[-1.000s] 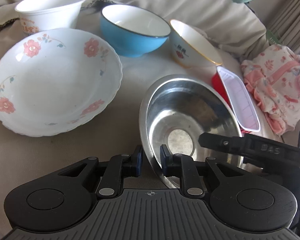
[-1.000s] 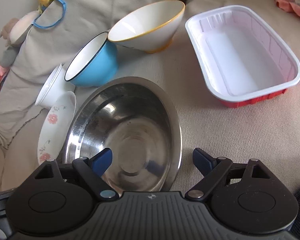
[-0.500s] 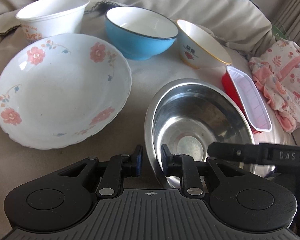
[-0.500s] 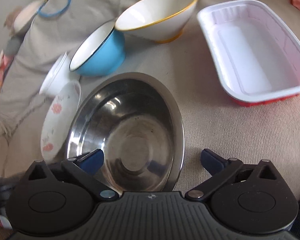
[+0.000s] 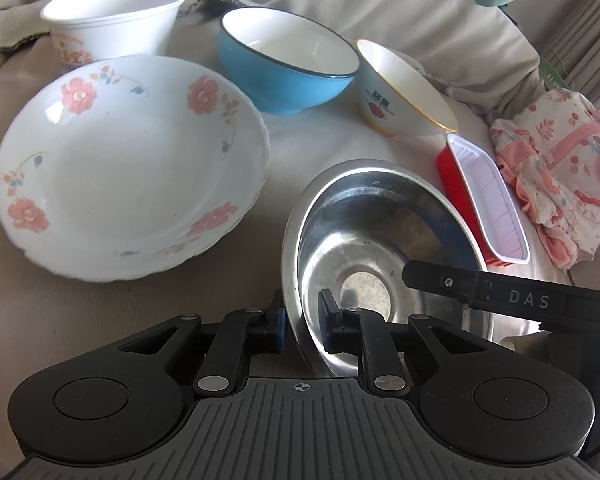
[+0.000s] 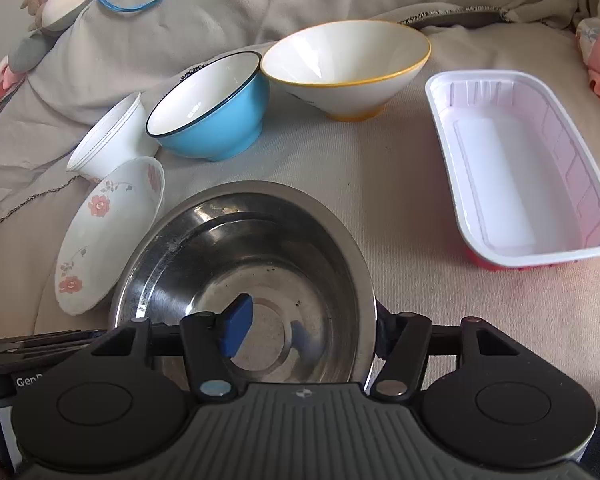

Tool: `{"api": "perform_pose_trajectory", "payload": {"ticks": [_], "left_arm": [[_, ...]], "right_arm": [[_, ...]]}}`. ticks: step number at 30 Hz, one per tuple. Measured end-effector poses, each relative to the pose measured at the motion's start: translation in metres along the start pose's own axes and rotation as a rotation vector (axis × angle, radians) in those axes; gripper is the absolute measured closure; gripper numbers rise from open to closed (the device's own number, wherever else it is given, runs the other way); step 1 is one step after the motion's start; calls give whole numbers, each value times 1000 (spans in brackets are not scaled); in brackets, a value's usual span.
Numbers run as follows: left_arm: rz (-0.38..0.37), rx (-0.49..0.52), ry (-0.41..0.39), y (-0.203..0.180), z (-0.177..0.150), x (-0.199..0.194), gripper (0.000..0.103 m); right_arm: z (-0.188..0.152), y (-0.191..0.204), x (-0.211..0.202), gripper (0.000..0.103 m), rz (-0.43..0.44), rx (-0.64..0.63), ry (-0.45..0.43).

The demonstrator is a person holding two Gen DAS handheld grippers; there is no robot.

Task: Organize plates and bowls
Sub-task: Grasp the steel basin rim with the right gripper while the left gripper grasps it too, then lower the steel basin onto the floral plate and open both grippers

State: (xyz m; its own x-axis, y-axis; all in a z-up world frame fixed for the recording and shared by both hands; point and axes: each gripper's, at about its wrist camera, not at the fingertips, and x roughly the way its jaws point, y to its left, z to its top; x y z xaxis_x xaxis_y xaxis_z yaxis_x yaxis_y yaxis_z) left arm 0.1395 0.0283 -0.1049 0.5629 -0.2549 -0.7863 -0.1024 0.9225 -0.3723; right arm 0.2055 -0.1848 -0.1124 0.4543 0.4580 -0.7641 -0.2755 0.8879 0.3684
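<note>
Nearest, the left tool (image 5: 302, 326) pinched the steel bowl's (image 5: 380, 216) near-left rim, while the right tool (image 6: 308, 330) was closing astride its right rim, pads apart. Only the left view showed the floral plate (image 5: 132, 168) full-face; the right showed the plastic tray's (image 6: 516, 168) ribbed inside. Farthest stood three bowls: white plastic (image 5: 116, 16), blue (image 5: 284, 76) and yellow-rimmed (image 5: 404, 88).

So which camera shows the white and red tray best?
The right wrist view. There the tray lies nearly whole, with its white inside open to the camera and only a strip of red at the near end. The left wrist view shows it narrow, at a steep angle, with one red side wall.
</note>
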Motion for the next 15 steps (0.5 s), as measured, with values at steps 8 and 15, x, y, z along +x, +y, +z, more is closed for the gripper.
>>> {"api": "perform_pose_trajectory", "payload": {"ticks": [8, 15], "left_arm": [[-50, -51, -134, 19, 6, -61, 82], [94, -116, -294, 67, 42, -86, 82]], "right_arm": [[3, 34, -36, 47, 75, -58, -38], [41, 103, -12, 49, 144, -184, -63]]}}
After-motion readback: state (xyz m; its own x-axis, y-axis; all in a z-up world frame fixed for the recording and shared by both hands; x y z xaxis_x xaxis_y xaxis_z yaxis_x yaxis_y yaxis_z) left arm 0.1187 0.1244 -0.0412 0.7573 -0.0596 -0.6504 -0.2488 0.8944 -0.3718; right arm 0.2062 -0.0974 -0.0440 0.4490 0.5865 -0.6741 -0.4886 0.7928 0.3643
